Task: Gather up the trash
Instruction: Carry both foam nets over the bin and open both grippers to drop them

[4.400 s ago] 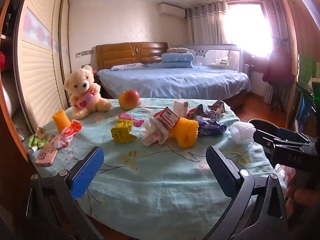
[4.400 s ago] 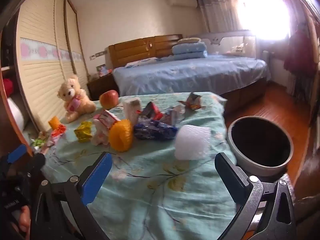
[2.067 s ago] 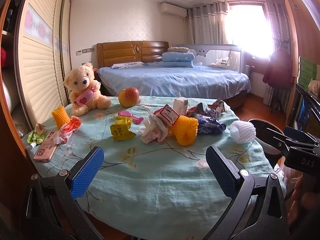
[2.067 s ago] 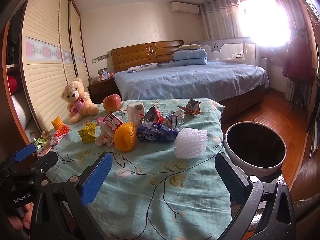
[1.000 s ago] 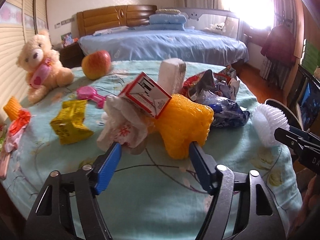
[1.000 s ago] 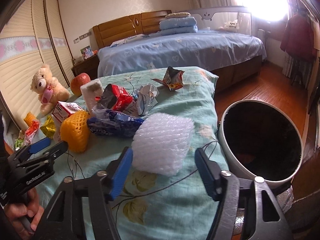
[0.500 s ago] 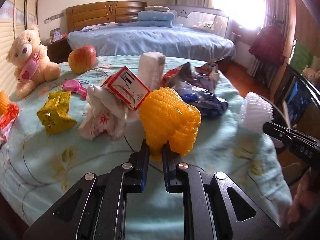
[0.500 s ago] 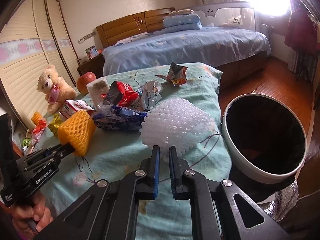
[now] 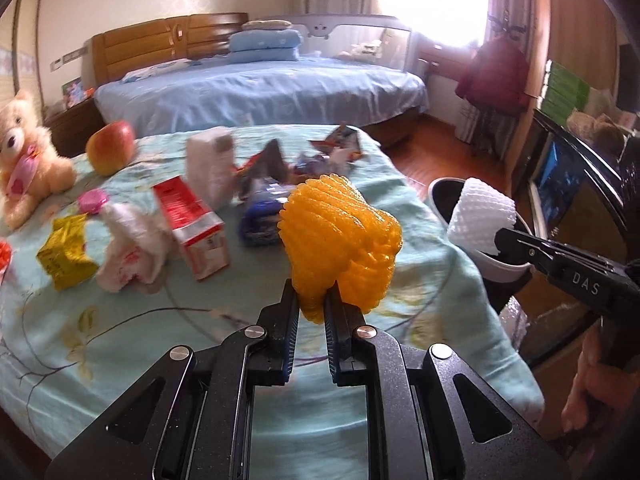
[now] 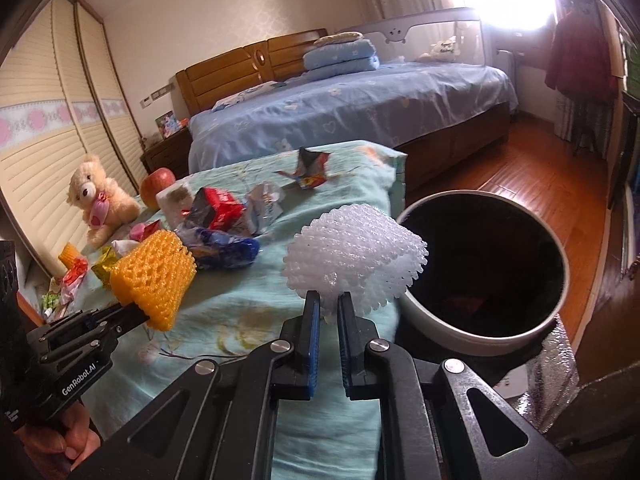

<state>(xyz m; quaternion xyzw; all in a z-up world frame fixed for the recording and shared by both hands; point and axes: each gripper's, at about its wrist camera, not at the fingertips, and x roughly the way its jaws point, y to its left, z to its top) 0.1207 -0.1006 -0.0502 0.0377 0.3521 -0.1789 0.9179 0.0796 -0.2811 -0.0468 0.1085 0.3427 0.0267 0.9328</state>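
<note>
Now both tools are loaded: left gripper [image 9: 312, 300] pinches the orange foam net [image 9: 340, 240], right gripper [image 10: 328, 304] clamps the white foam net [image 10: 352, 256], bin [image 10: 484, 336] waiting at three o'clock for the drop.

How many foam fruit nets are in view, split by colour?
Yellow-orange: 2, one held up in the left gripper as the big orange net, plus a small orange net lying at the table's left edge near the teddy.
White: 1, the white net held up in the right gripper.
Total: 3
</note>
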